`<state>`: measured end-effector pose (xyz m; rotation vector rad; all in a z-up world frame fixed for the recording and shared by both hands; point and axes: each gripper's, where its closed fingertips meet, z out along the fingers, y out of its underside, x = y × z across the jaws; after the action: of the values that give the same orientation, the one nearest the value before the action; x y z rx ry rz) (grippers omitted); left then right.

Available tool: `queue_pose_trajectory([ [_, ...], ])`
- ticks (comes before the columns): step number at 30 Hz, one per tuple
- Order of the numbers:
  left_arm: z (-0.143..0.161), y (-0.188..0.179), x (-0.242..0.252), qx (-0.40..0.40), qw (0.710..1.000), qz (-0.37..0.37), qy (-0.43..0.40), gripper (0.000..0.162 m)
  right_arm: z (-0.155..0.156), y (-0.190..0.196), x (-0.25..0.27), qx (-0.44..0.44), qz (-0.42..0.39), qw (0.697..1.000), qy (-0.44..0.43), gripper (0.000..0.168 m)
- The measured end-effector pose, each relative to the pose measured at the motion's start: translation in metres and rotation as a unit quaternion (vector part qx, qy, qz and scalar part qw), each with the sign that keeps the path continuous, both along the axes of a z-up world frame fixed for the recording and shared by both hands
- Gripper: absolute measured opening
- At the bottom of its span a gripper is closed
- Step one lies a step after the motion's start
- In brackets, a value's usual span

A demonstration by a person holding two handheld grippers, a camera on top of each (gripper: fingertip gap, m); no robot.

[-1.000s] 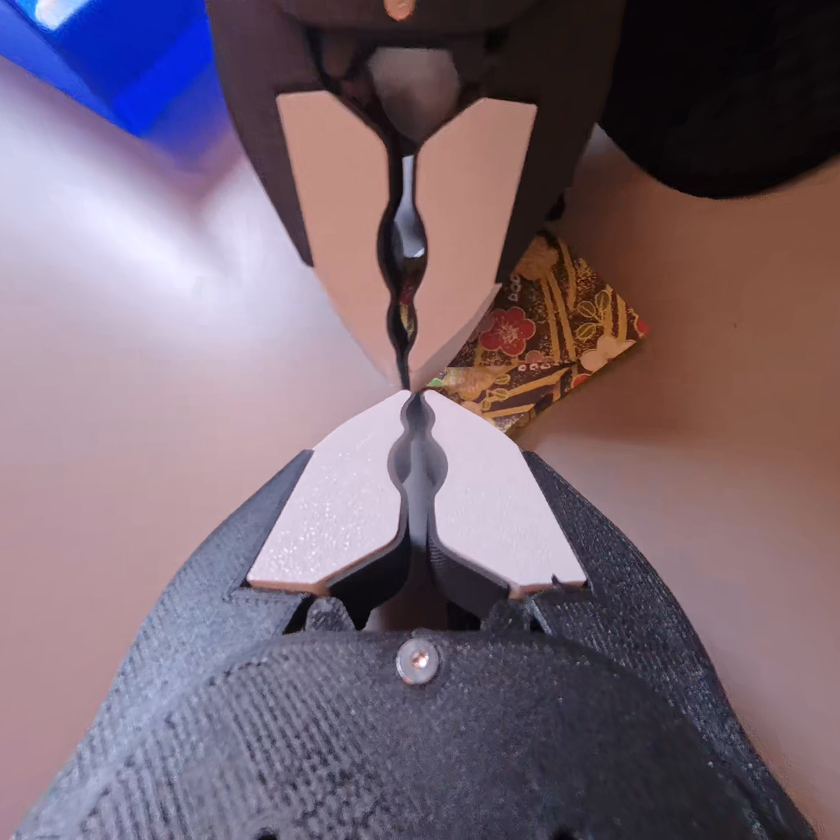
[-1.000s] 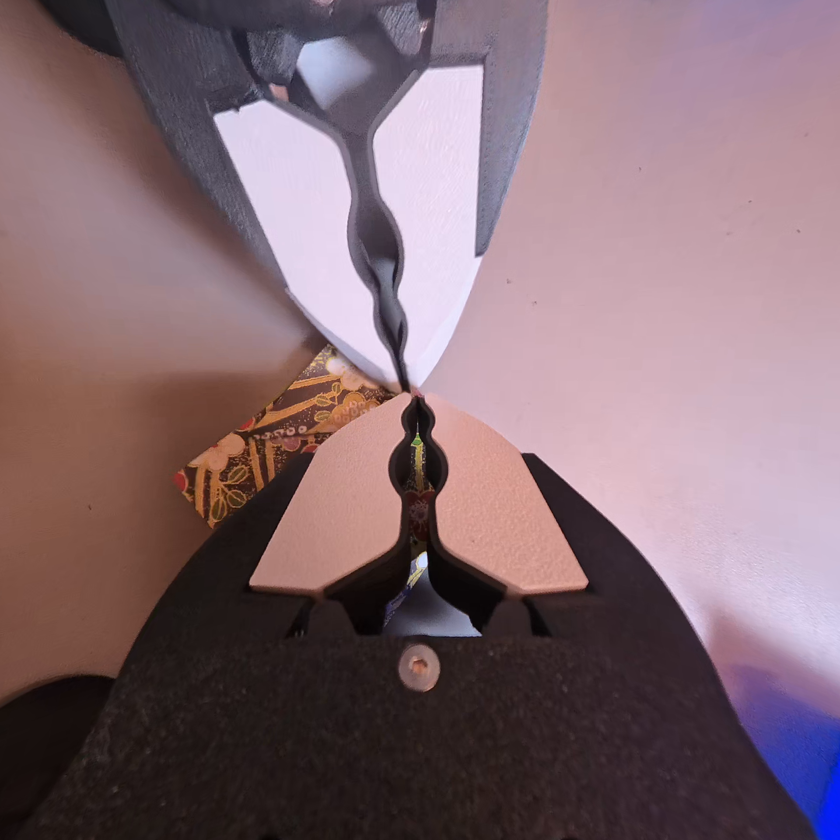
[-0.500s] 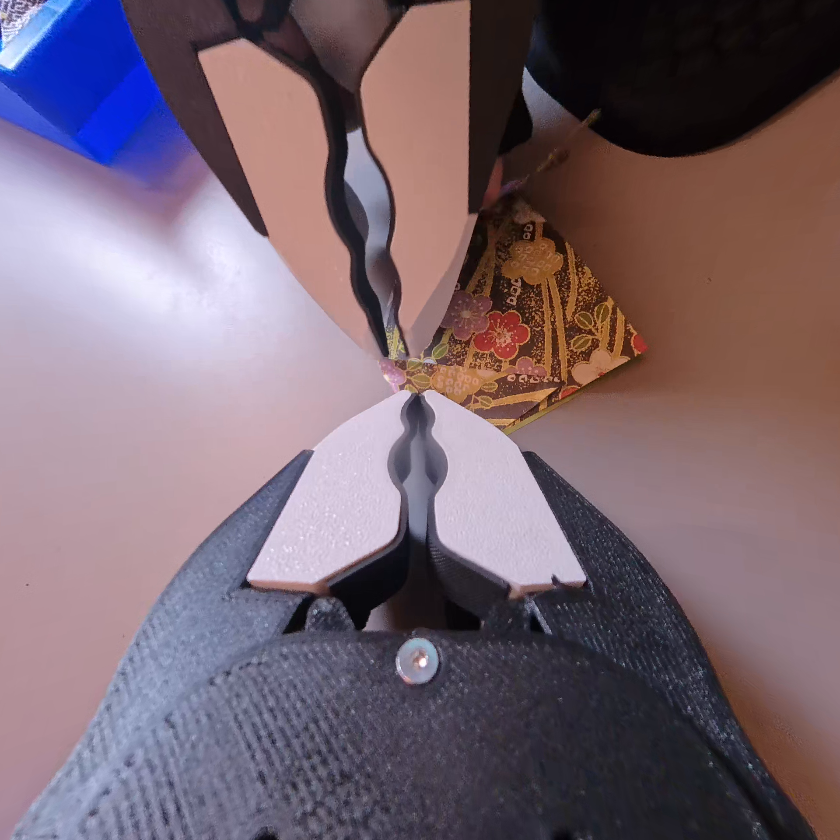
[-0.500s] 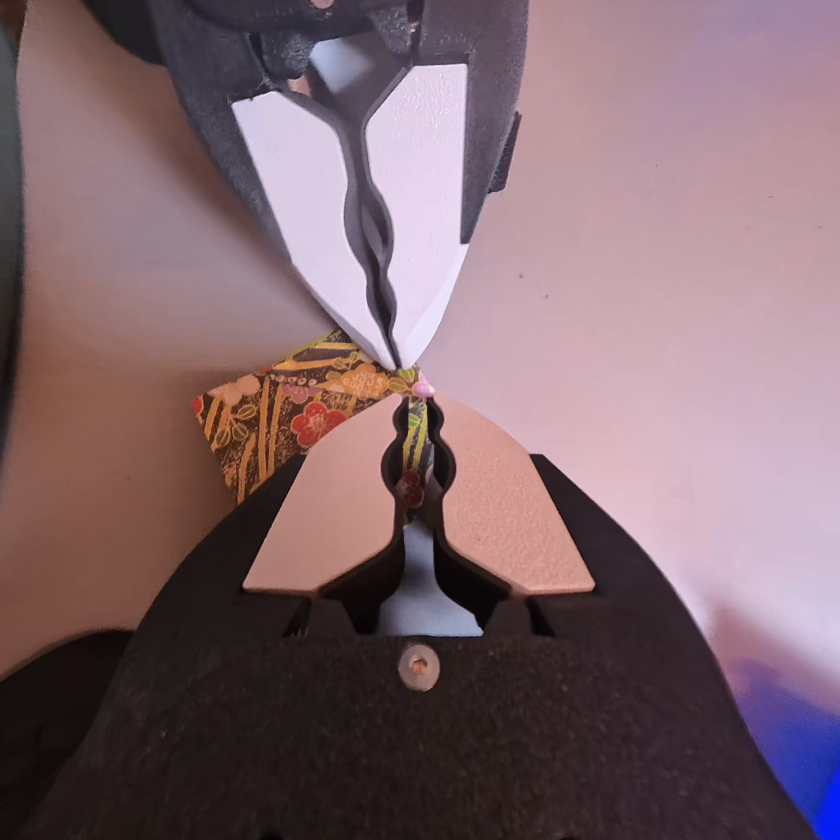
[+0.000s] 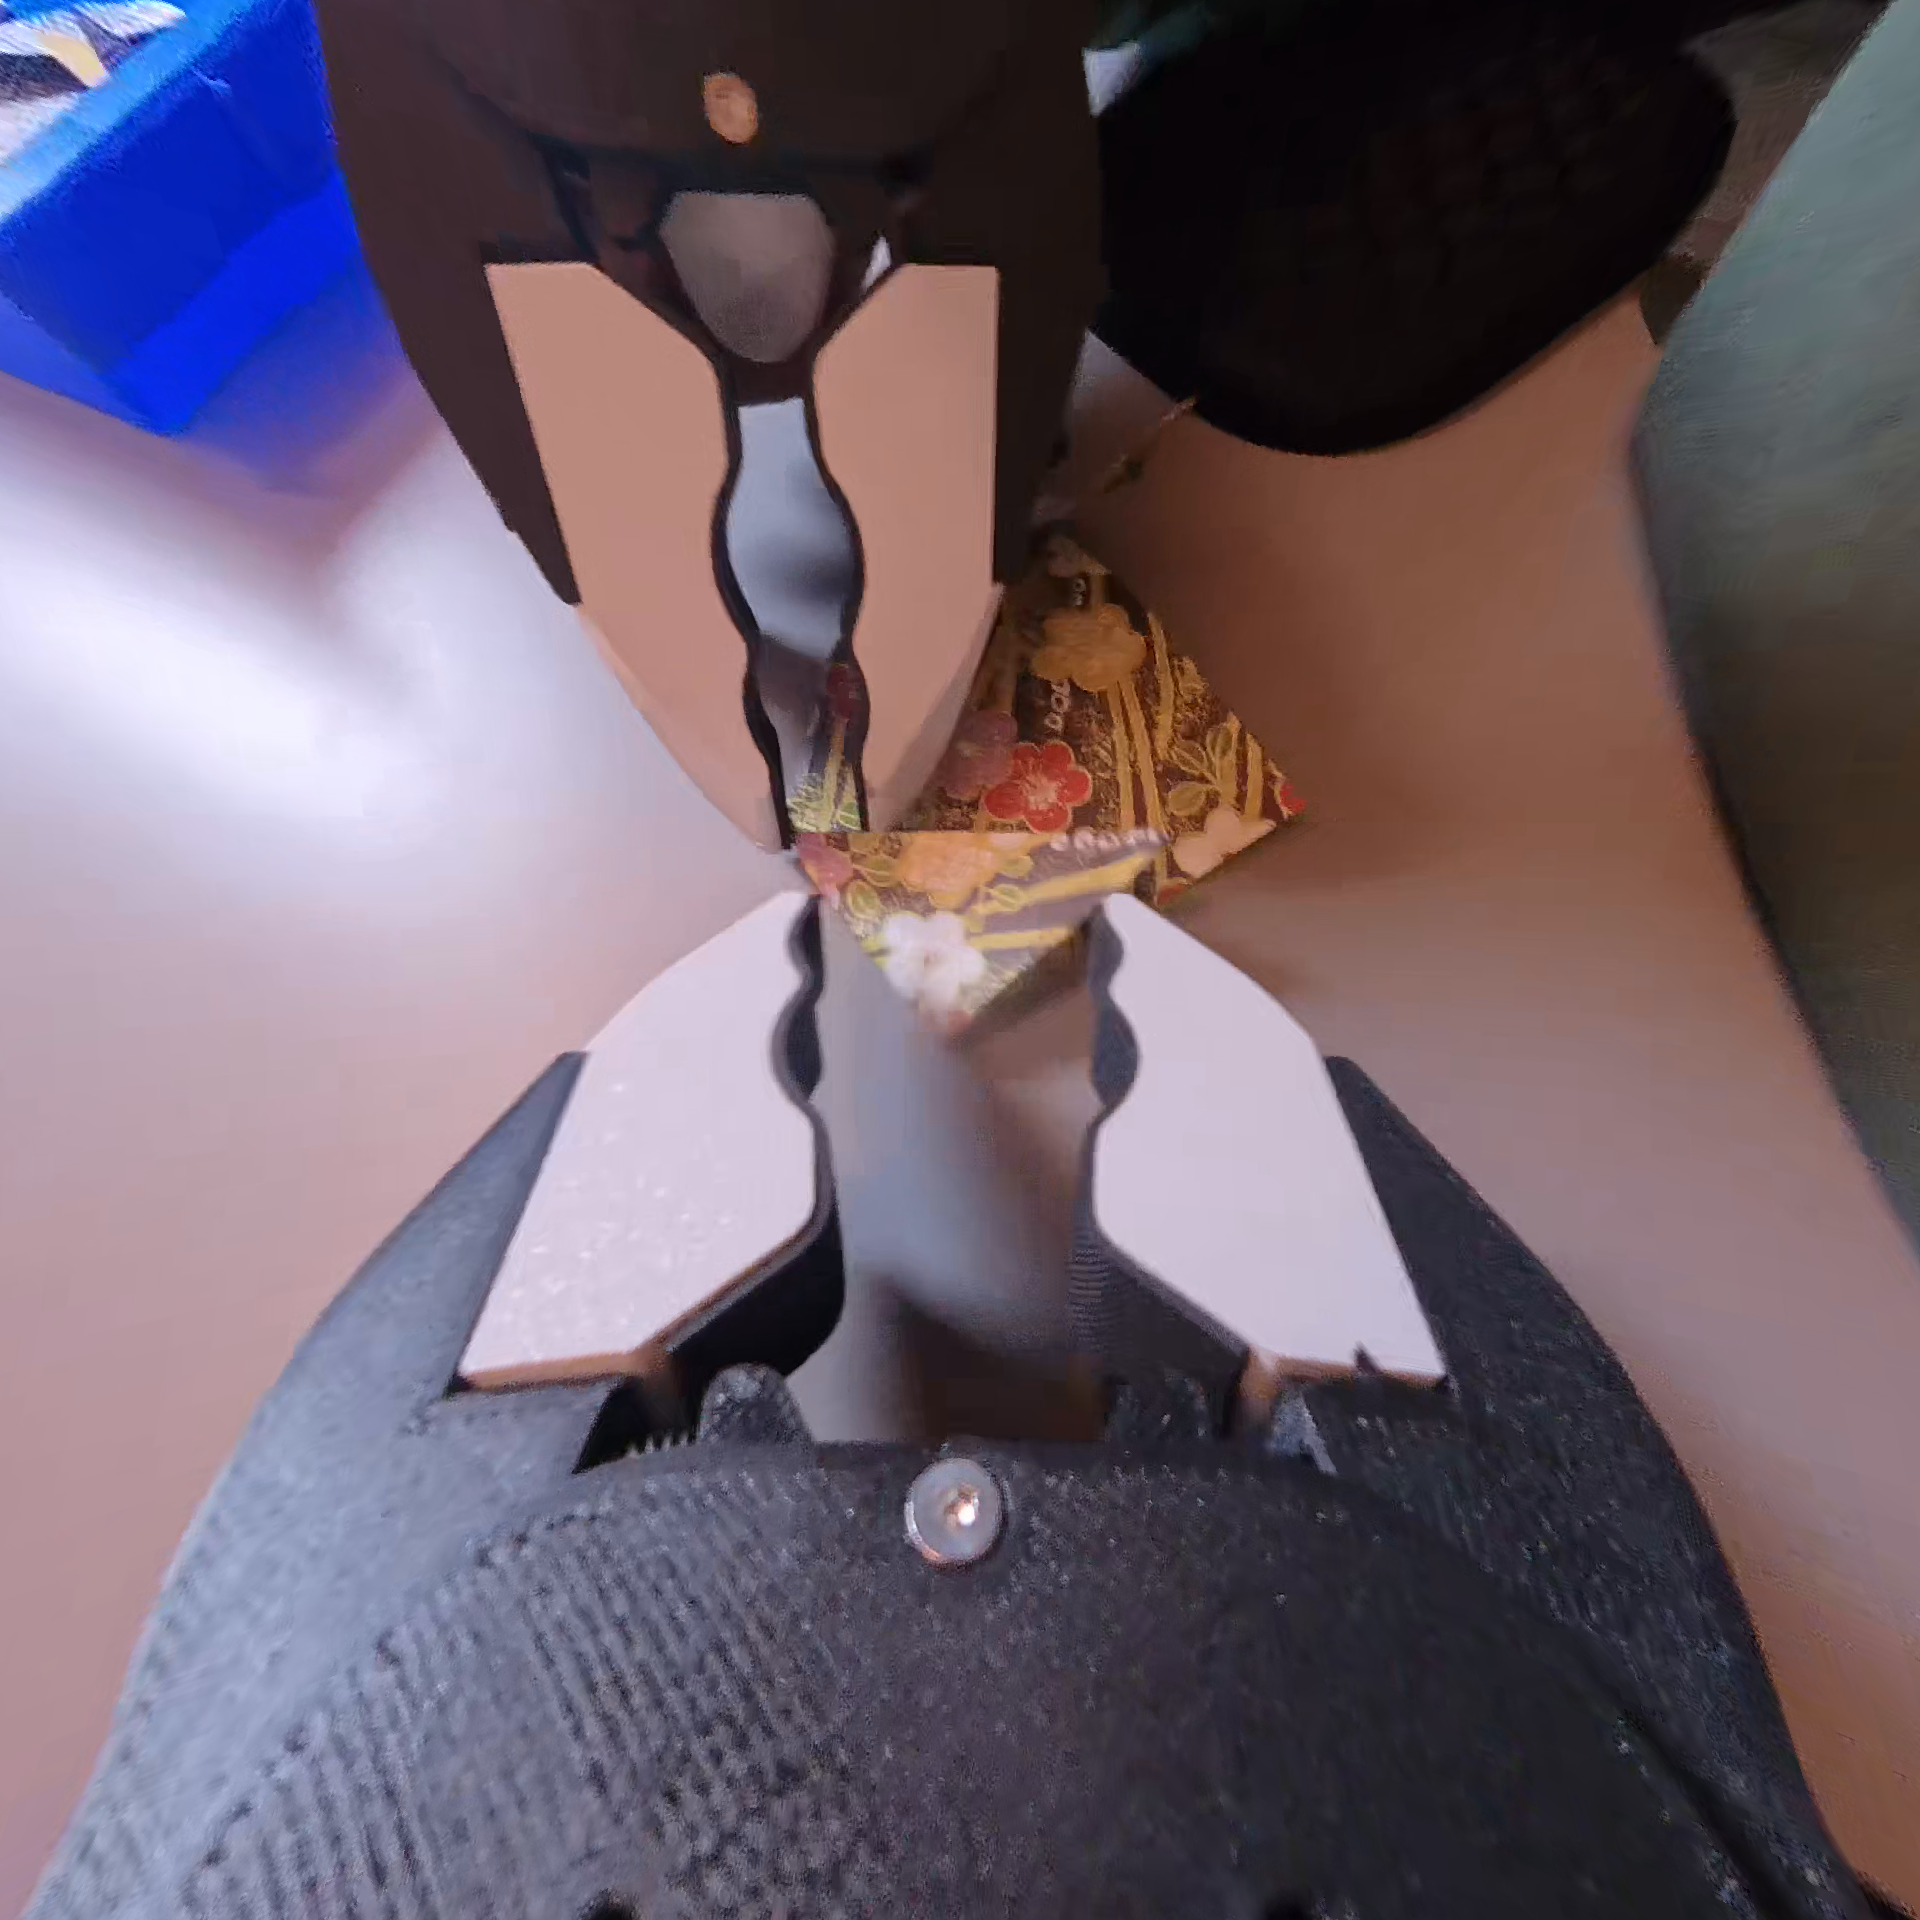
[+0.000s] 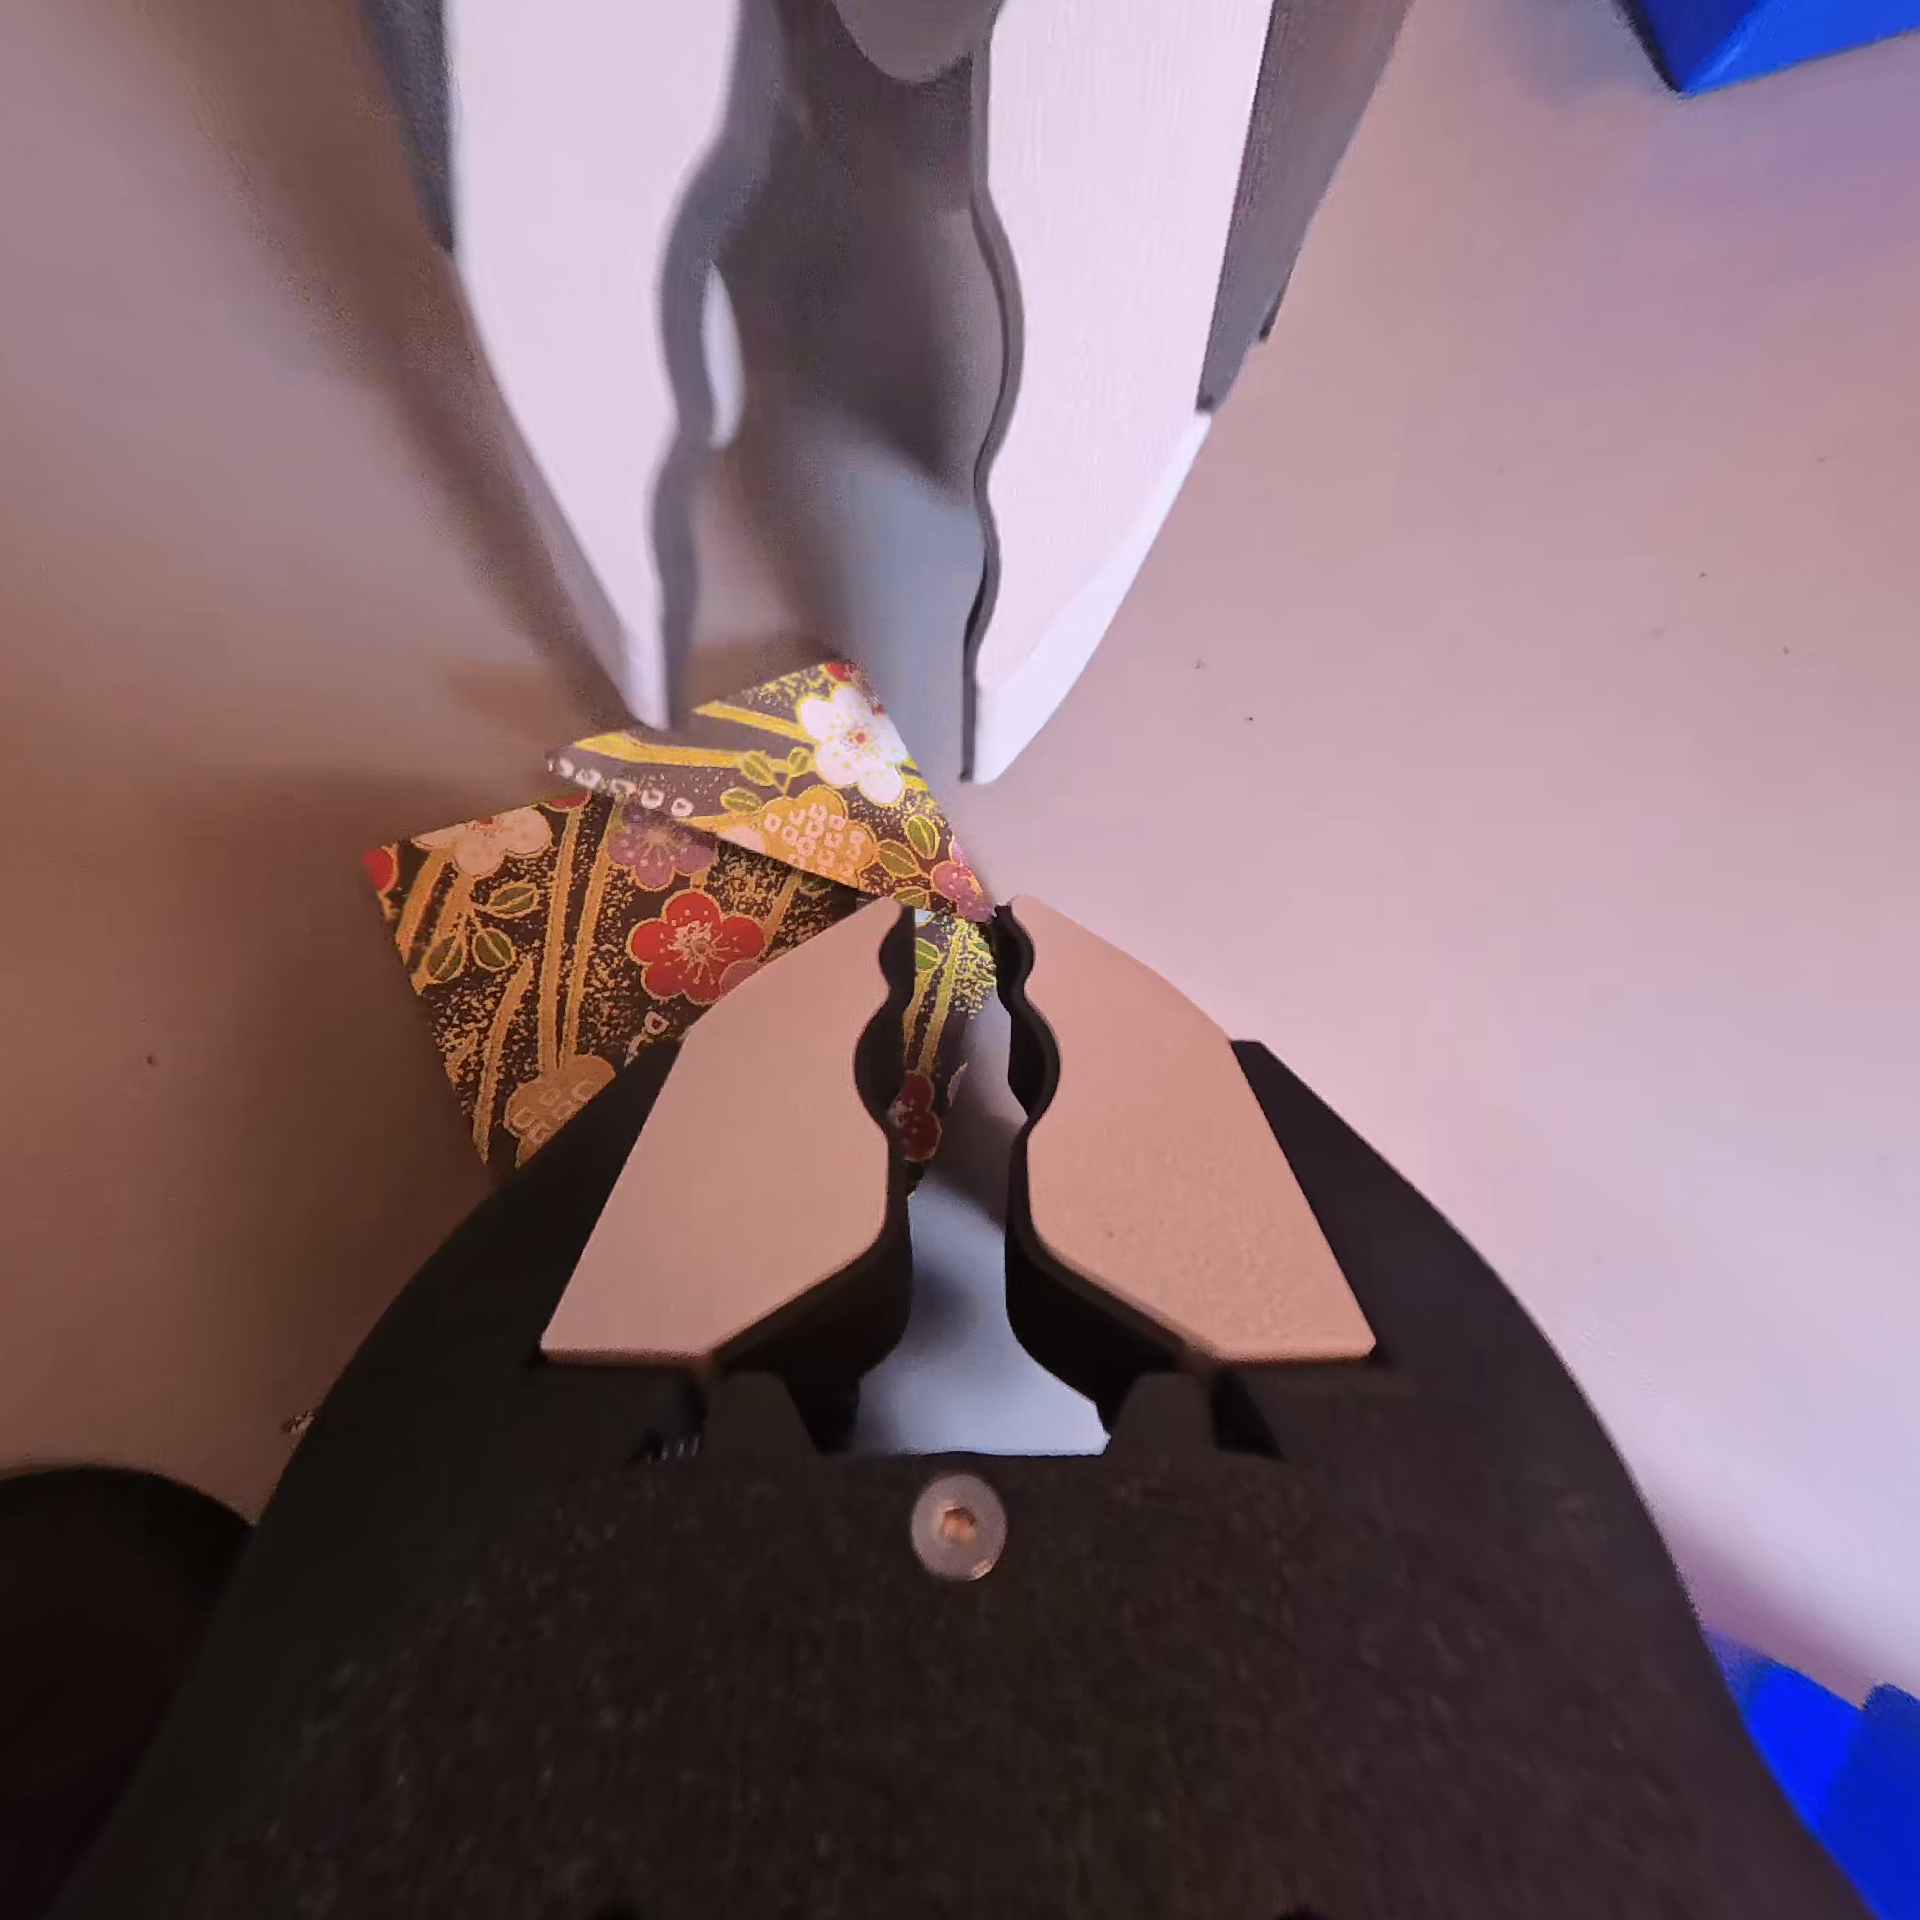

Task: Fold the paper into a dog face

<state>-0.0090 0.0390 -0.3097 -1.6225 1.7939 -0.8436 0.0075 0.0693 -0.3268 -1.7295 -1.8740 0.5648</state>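
Floral dark paper (image 5: 1122, 748), folded, lay on the pale tabletop (image 5: 312, 727) between the two facing grippers. Its raised flap tip sat between the spread-apart fingers of the left gripper (image 5: 951, 935). Right gripper (image 6: 951, 914) stood slightly parted, with paper in its gap; whether it pinched the sheet was unclear. Something blue (image 5: 156, 208) lay beyond.

Perhaps a workroom: plain tabletop (image 5: 312, 727), blue bin (image 5: 177, 239).

Gilt-flecked floral paper (image 6: 582, 935) — smooth table (image 6: 1507, 831)
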Motion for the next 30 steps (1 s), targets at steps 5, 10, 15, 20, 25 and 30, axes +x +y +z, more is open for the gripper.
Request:
queue_pose_trajectory([
  [5,-0.004,-0.004,-0.006,0.117,0.992,-0.035,0.014,0.047,0.0,0.002,0.0,-0.006,-0.012,1.0,0.001,0.012],
  [10,-0.009,-0.001,0.0,0.195,0.979,-0.053,0.024,0.001,0.0,0.002,0.0,0.01,-0.009,1.0,-0.005,0.011],
  [15,-0.014,0.0,-0.006,0.209,0.975,-0.067,0.035,0.0,0.0,0.001,-0.001,0.021,-0.001,1.0,-0.003,0.01],
  [20,-0.017,-0.001,-0.006,0.212,0.973,-0.075,0.049,0.0,0.0,0.0,-0.001,0.027,0.006,1.0,-0.003,0.009],
  [25,-0.018,-0.001,-0.006,0.207,0.974,-0.075,0.054,0.0,0.009,-0.002,0.002,-0.001,0.009,1.0,0.006,0.013],
  [30,-0.018,-0.001,-0.006,0.202,0.975,-0.073,0.055,0.0,0.019,-0.001,-0.007,-0.057,-0.029,0.997,0.042,0.0],
])
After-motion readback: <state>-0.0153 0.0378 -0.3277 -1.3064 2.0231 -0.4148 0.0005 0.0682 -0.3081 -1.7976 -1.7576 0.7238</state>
